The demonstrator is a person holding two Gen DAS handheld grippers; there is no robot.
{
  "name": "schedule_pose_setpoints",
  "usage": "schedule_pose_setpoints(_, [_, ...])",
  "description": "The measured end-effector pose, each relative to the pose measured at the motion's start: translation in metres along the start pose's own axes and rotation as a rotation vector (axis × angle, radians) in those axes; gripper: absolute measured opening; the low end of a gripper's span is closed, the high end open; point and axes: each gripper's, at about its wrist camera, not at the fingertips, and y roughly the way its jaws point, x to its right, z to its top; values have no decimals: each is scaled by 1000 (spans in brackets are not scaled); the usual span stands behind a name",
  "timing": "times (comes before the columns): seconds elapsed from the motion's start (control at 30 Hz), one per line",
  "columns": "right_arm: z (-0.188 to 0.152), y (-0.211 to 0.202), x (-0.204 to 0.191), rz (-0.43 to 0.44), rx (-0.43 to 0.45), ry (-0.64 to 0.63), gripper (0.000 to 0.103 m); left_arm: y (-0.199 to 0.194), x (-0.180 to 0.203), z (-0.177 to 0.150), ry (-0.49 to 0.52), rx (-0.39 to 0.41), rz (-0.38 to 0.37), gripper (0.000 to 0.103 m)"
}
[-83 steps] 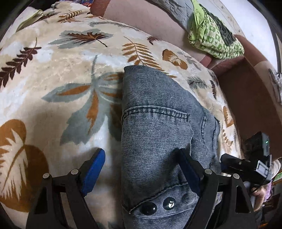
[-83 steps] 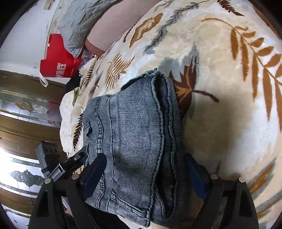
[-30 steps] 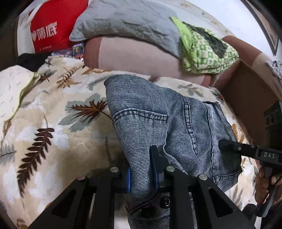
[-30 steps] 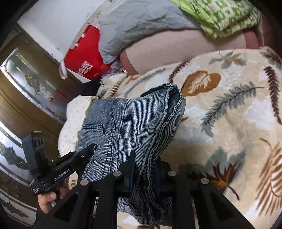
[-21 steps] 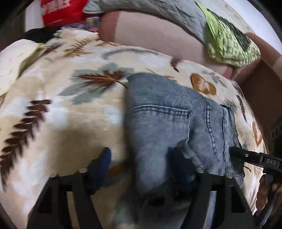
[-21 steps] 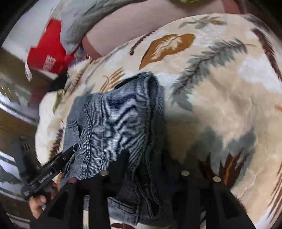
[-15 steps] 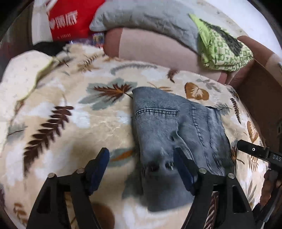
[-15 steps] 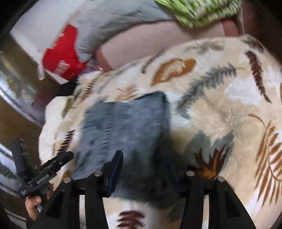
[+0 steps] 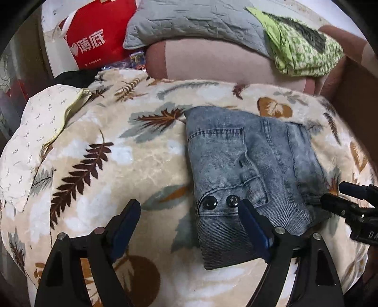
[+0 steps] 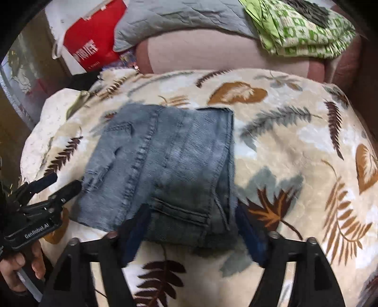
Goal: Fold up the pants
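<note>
The folded grey-blue jeans [image 9: 248,165] lie flat on a cream blanket with a leaf print [image 9: 106,165]. My left gripper [image 9: 189,212] hovers over their near left corner by the two black buttons. Its jaws are opening, and the blue pads [image 9: 254,226] do not press the cloth. In the right wrist view the jeans [image 10: 170,160] reach down between the pads of my right gripper [image 10: 192,224], whose jaws are also opening and grip nothing. Each gripper shows in the other's view: the right gripper [image 9: 349,205] at the right edge, the left gripper [image 10: 47,193] at the left edge.
Behind the blanket runs a pink sofa back [image 9: 212,59] bearing a grey quilted pillow [image 9: 189,21] and a green patterned cloth [image 9: 302,52]. A red bag [image 9: 94,40] stands at the far left, a white cloth [image 9: 35,132] beside it. A hand [image 10: 21,269] holds the left gripper.
Both grippers were shut on the near edge of the jeans; both have let go and opened wide. The jeans have dropped flat onto the blanket, and both grippers have drawn back.
</note>
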Motion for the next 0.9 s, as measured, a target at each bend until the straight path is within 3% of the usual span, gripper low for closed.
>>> schedule_pose_setpoints(0.1, [-8,44,2,-40,-150,-19,83,12,5,-6,12,-30,2,86])
schedule_pose_setpoints(0.2, [-4,33,13,5,-130,47,84,8,4,-4,3,-22,-1,86])
schedule_pose_setpoints(0.3, [14,13,10,-16,-64,20,84,10,4,-3,5,-24,-1,86])
schedule_pose_setpoints(0.4, [44,4,6,-15,-11,3,84,12,2,-3,-7,-34,-14,86])
schedule_pose_setpoints(0.5, [75,21,3,-49,-7,-2,84,14,-1,-3,-15,-37,-27,87])
schedule_pose_setpoints(0.57, [88,46,10,-78,-36,23,84,16,-3,-3,-29,-40,-29,89])
schedule_pose_setpoints(0.6, [91,66,14,-108,-84,34,84,17,-3,-4,-38,-42,-32,89])
schedule_pose_setpoints(0.67, [89,104,14,-84,-184,65,84,17,-4,-4,-45,-45,-35,89])
schedule_pose_setpoints(0.8, [86,83,19,-57,-137,91,85,15,-4,-4,-46,-46,-29,89])
schedule_pose_setpoints(0.9, [73,41,17,-53,-66,61,85,6,-5,-4,-65,-51,-36,89])
